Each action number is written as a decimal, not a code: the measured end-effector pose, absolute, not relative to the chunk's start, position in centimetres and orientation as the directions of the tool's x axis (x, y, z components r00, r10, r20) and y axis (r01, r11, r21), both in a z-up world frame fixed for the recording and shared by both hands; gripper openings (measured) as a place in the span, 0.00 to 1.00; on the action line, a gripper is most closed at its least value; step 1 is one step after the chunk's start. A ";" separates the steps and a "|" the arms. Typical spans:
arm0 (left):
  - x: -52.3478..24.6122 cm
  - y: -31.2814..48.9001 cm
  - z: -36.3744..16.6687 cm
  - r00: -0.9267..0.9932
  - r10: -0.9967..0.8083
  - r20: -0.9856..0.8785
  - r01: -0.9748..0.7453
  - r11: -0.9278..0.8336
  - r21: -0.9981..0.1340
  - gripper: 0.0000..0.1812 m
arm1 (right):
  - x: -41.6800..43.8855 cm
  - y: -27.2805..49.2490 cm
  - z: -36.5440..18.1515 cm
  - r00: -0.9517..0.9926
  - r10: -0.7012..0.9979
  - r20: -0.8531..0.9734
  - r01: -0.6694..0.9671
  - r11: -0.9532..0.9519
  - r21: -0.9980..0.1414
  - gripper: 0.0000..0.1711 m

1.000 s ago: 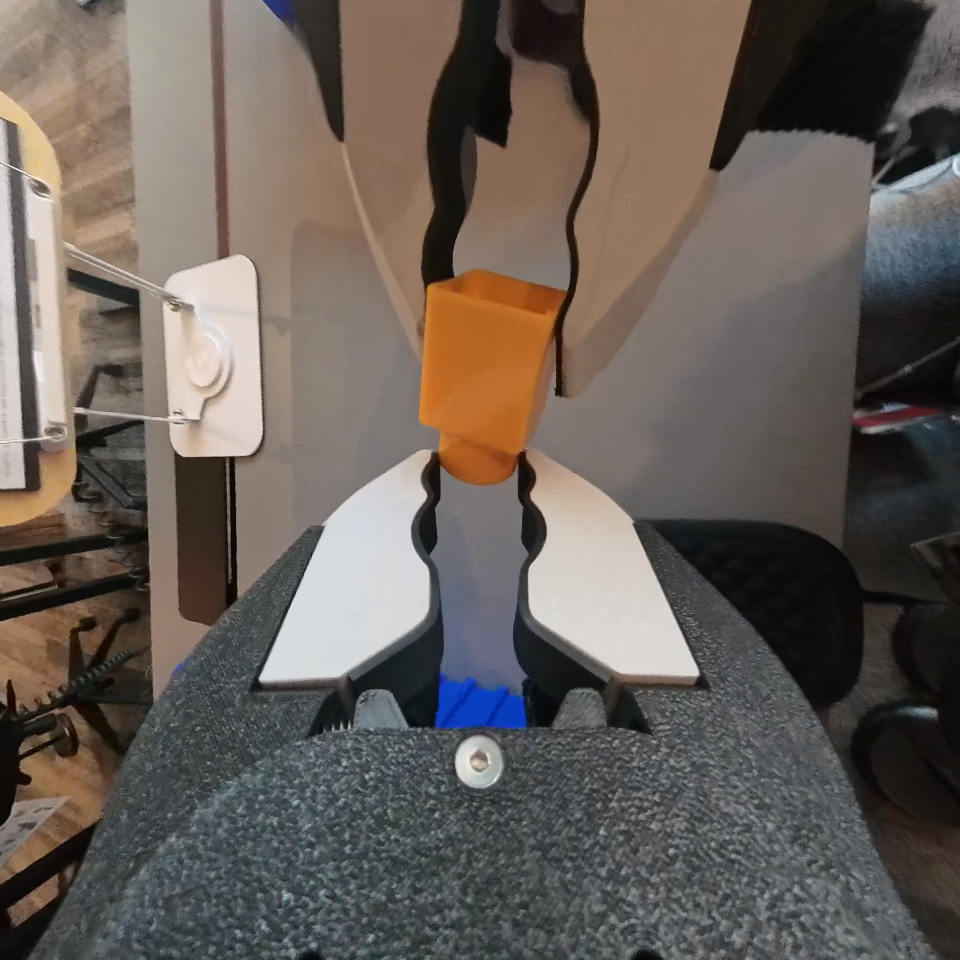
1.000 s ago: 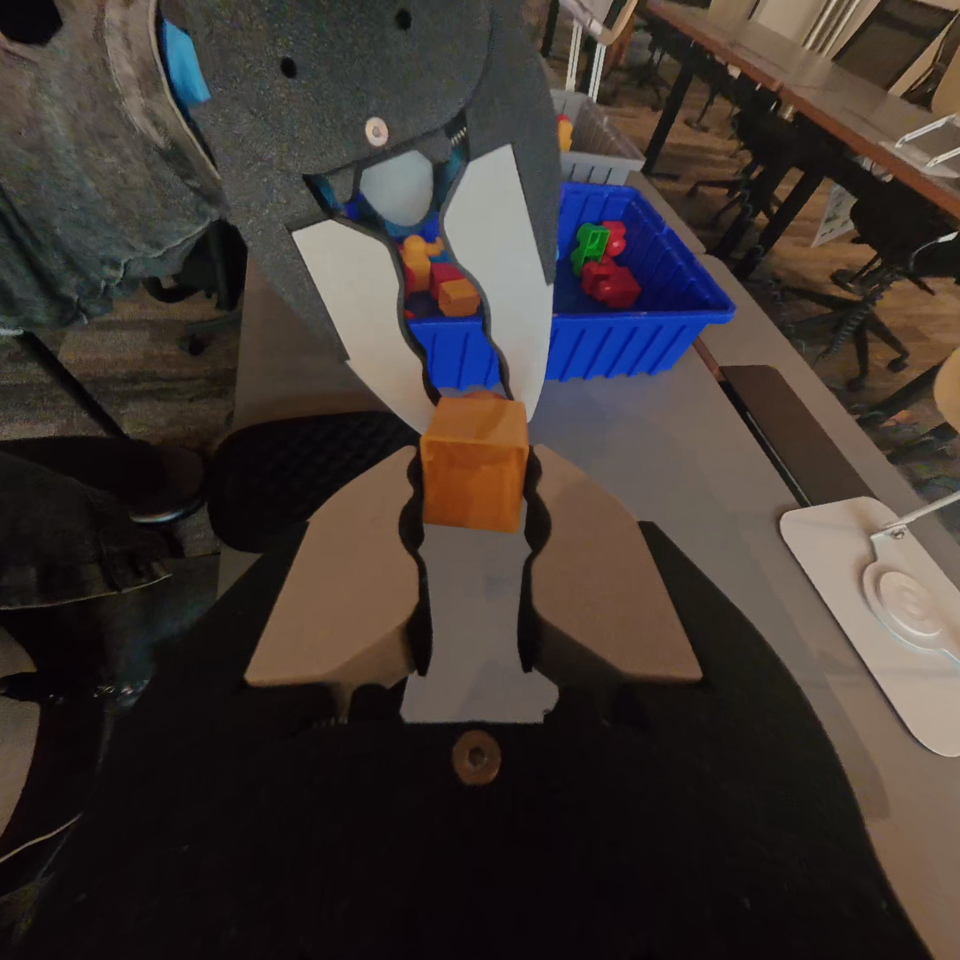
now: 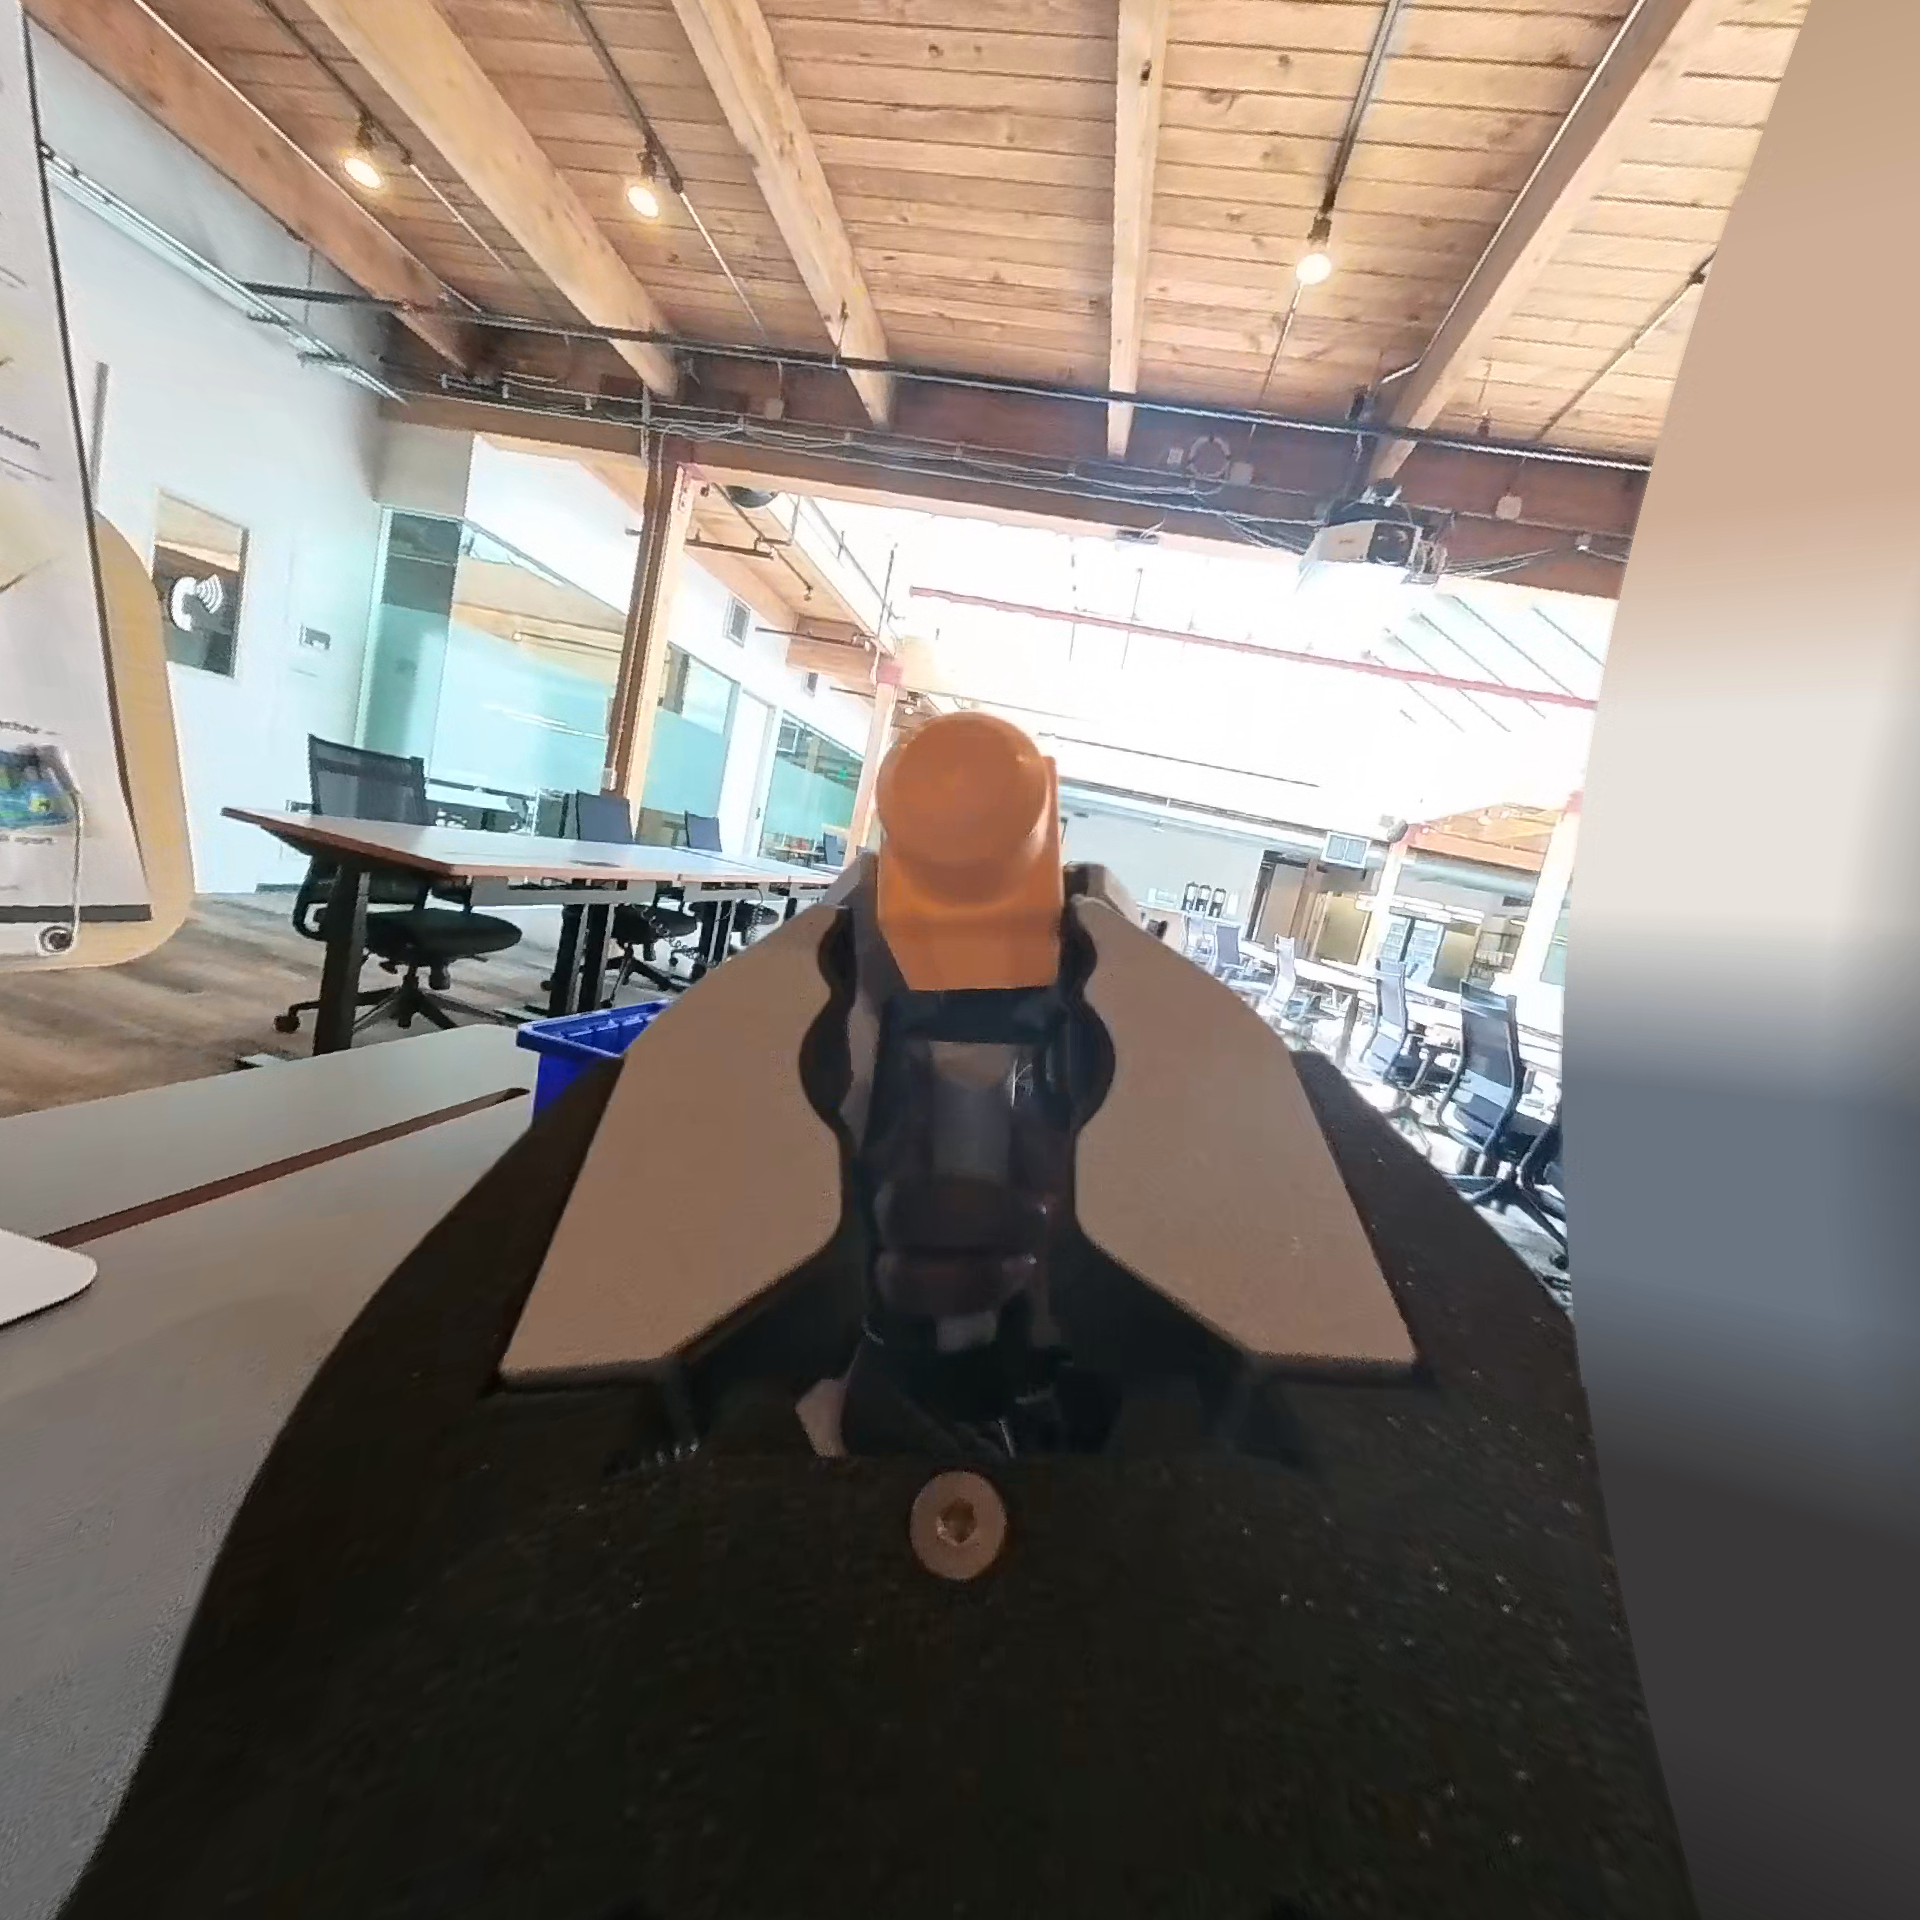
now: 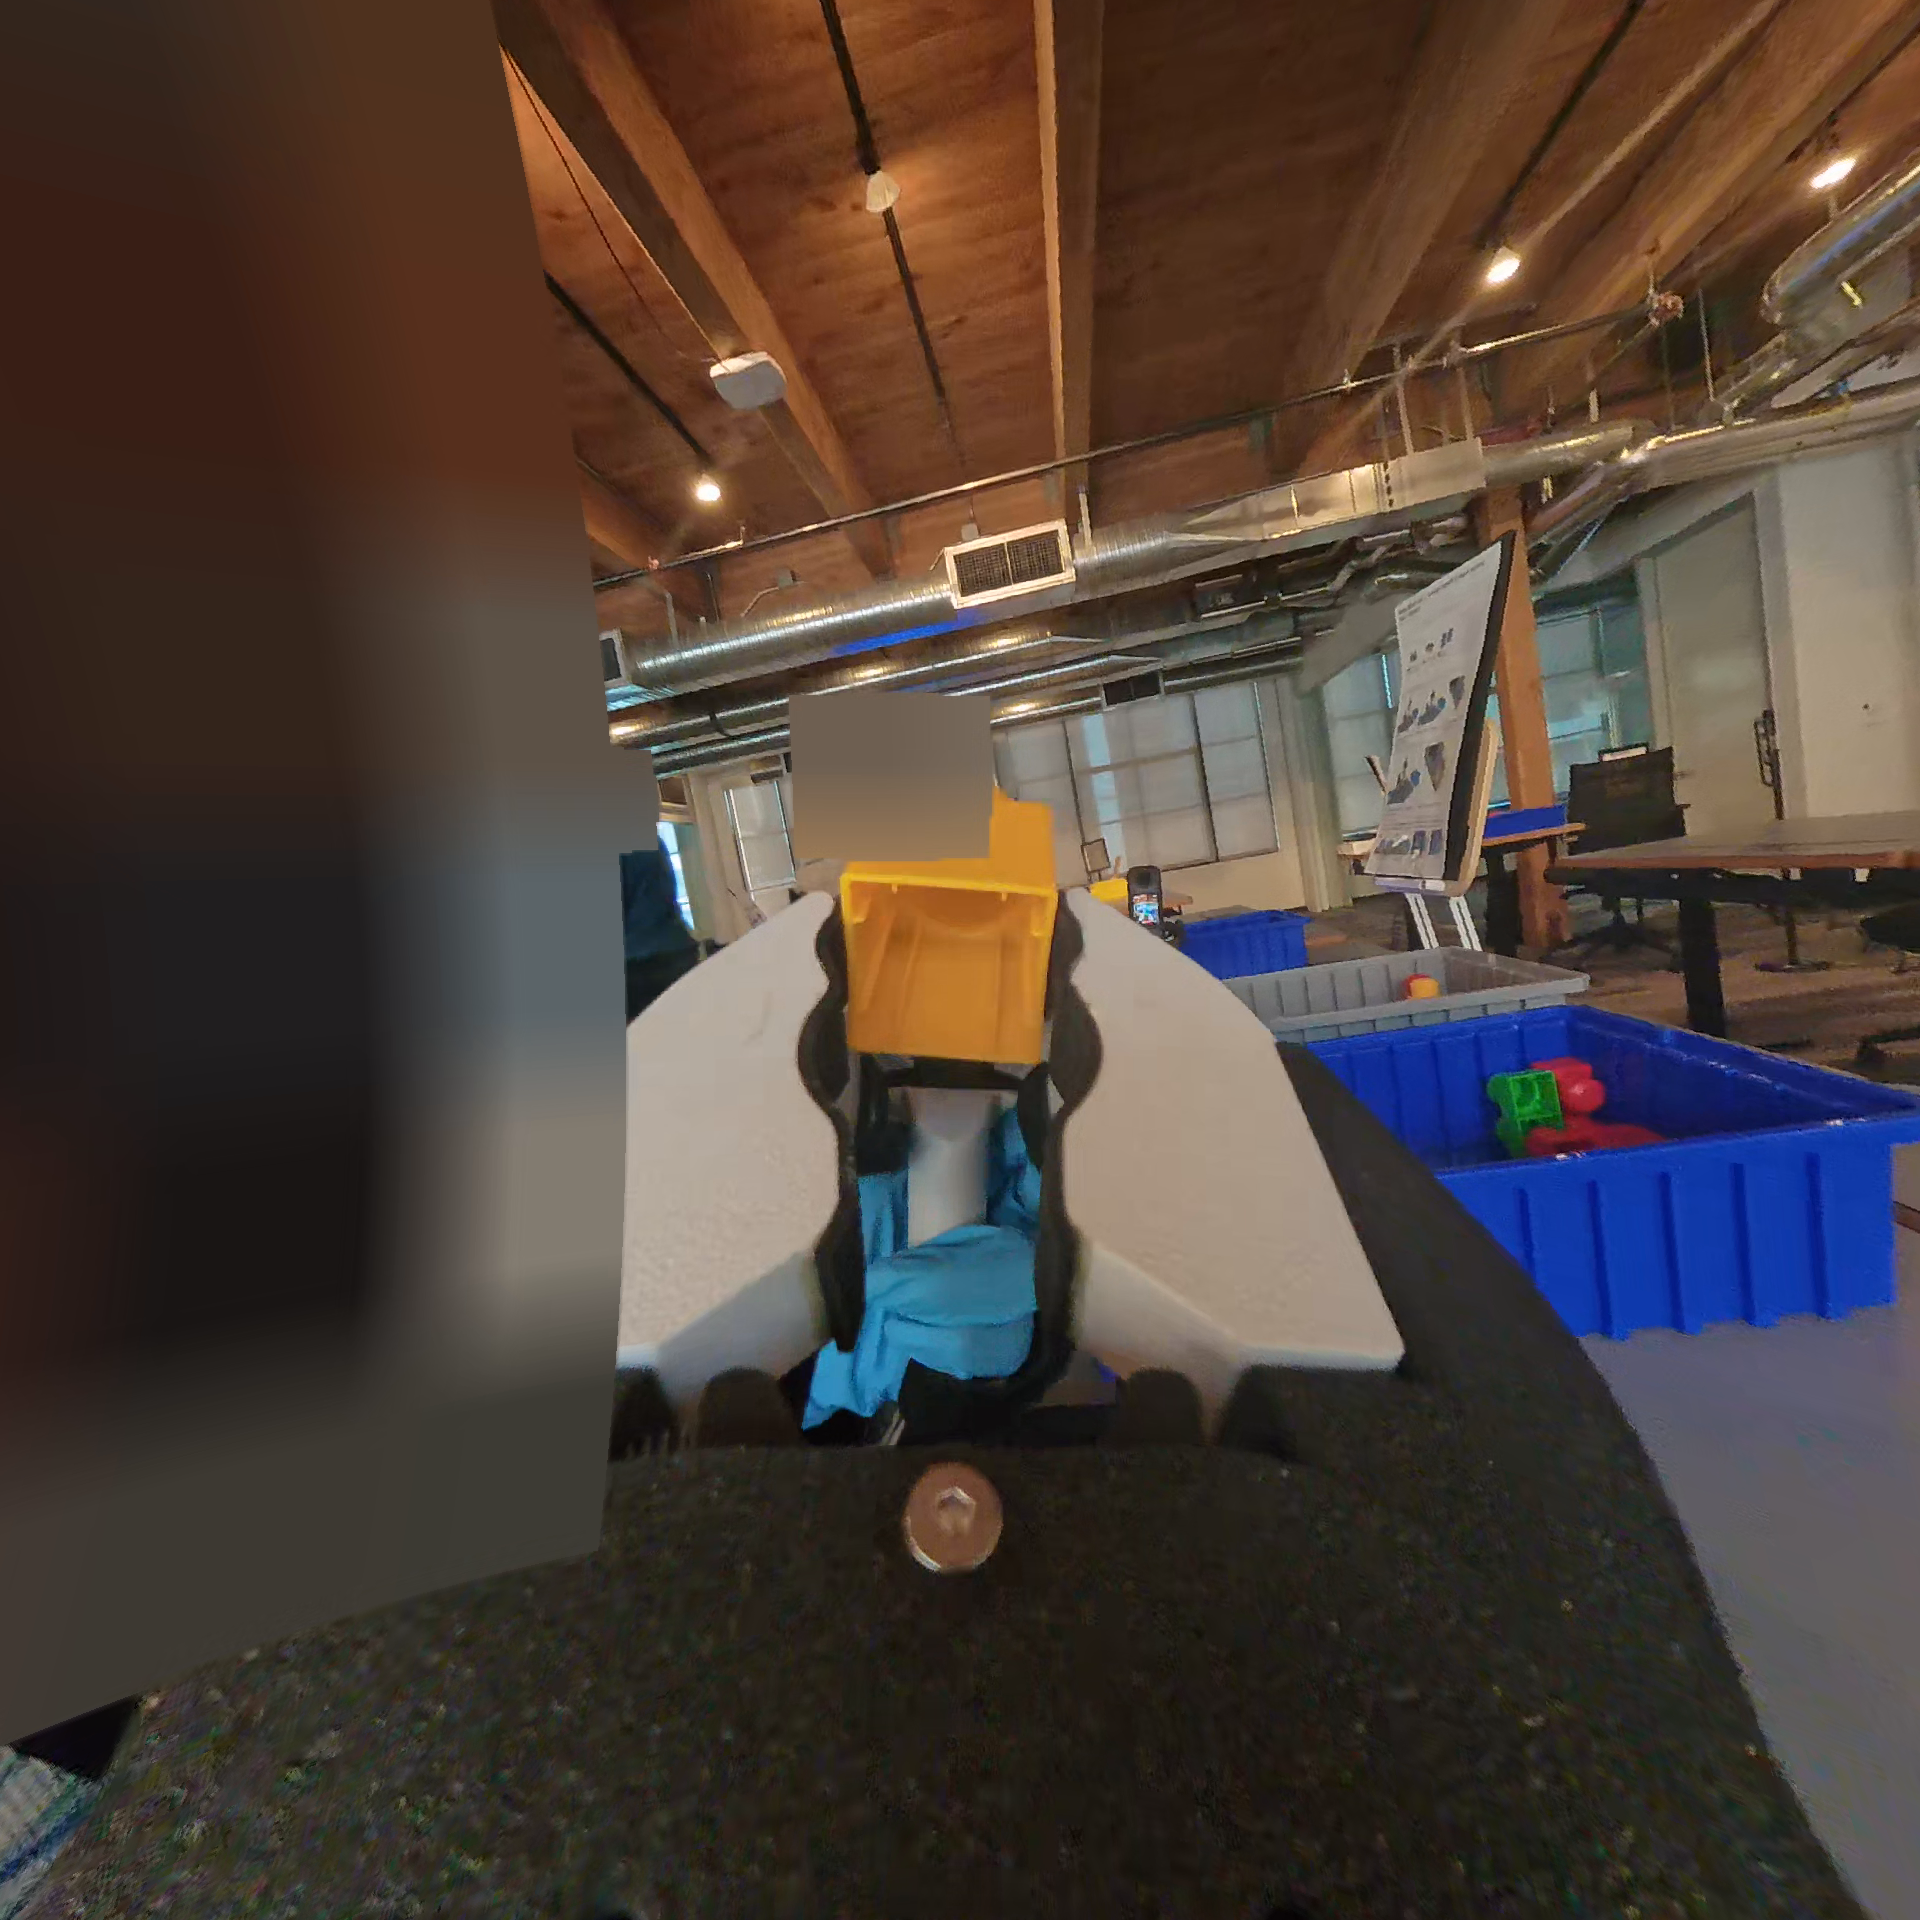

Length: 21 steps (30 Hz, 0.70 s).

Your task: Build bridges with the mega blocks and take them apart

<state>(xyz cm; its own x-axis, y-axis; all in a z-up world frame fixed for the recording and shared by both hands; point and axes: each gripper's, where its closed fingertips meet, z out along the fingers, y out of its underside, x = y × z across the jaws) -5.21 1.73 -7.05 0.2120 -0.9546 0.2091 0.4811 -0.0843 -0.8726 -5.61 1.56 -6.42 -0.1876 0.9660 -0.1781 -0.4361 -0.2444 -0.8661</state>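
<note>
In the left wrist view my left gripper (image 3: 971,920) is shut on an orange block (image 3: 966,862). The block's round stud points back at the camera and it is held up in the air. In the right wrist view my right gripper (image 4: 948,925) is shut on an orange-yellow block (image 4: 945,982). Its hollow underside faces the camera. A further orange part (image 4: 1023,831) sticks up behind it, partly hidden by a mosaic patch. Neither view shows the other gripper.
A blue bin (image 4: 1662,1257) with red and green blocks (image 4: 1548,1112) stands on the grey table (image 4: 1787,1507) to the right, with a grey bin (image 4: 1351,987) behind it. The left wrist view shows a blue bin corner (image 3: 582,1039), the table (image 3: 208,1195) and office desks and chairs beyond. The grippers are tip to tip, or close to it.
Both grippers gripped one orange block over the table, facing each other. Now they are apart and tilted up toward the room and ceiling, each shut on an orange block.
</note>
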 end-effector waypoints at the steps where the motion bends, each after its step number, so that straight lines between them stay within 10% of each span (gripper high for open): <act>1: -5.2 1.6 -7.0 0.198 -0.958 0.206 0.485 -0.087 -0.870 0.18 | -5.6 1.6 -6.5 -0.187 0.966 -0.179 -0.439 -0.245 -0.865 0.21; 14: -6.0 1.5 -7.8 0.192 -0.960 0.204 0.462 -0.095 -0.882 0.18 | -6.4 1.6 -8.3 -0.197 0.954 -0.225 -0.339 -0.282 -0.898 0.29; 21: -7.2 1.3 -11.3 0.271 -0.958 0.098 0.044 -0.089 -0.995 0.18 | -4.8 2.2 -11.6 -0.051 0.992 -0.112 0.057 -0.109 -0.992 0.43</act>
<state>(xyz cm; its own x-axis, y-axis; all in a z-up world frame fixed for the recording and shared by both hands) -7.18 1.33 -11.27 0.2709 -0.9576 0.0976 0.0441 -0.0889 -0.9951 -4.79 2.18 -11.64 -0.0511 0.9924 -0.1119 0.0568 -0.1089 -0.9924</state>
